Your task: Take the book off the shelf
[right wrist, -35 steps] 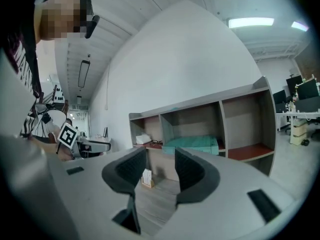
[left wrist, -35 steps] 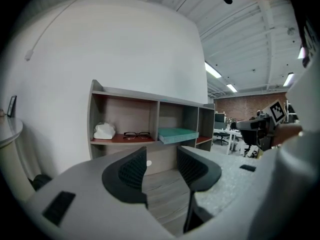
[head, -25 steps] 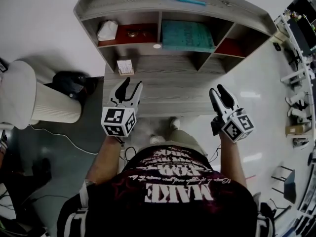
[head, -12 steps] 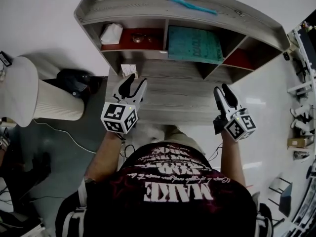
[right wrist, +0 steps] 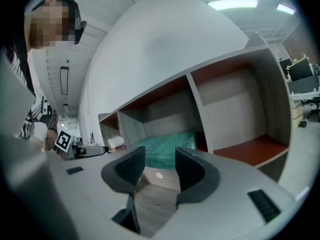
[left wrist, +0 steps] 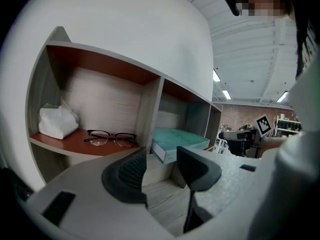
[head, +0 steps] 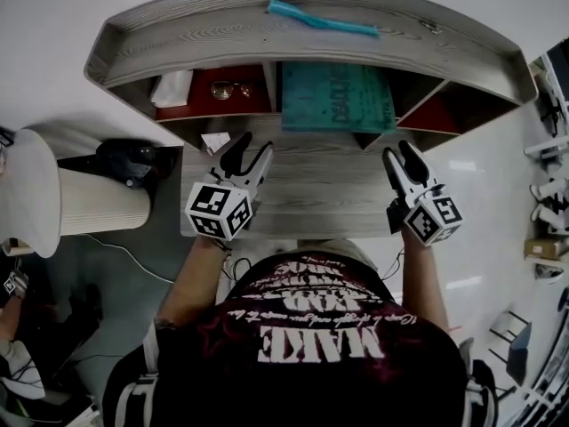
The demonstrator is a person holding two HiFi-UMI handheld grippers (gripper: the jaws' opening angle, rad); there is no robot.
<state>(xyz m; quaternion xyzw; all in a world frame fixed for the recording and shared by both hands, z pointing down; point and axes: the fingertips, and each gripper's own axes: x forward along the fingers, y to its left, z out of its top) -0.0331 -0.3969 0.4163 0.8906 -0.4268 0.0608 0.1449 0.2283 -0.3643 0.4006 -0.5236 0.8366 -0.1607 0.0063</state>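
Observation:
A teal book [head: 336,96] lies flat in the middle compartment of the grey wooden shelf [head: 311,34]; it also shows in the left gripper view as a teal slab [left wrist: 177,141] and in the right gripper view [right wrist: 167,151]. My left gripper [head: 250,154] hovers over the desk top in front of the left compartment, open and empty. My right gripper [head: 397,156] hovers in front of the right compartment, its jaws opening with nothing between them. Both are short of the book.
Glasses [head: 224,87] and a white tissue wad [head: 172,87] sit in the left compartment. A teal stick [head: 320,20] lies on the shelf top. A small card [head: 213,140] rests on the desk [head: 320,194]. A white bin [head: 62,203] stands left.
The view has shifted closer to the shelf; both grippers have moved forward towards its compartments. The right jaws stand slightly wider.

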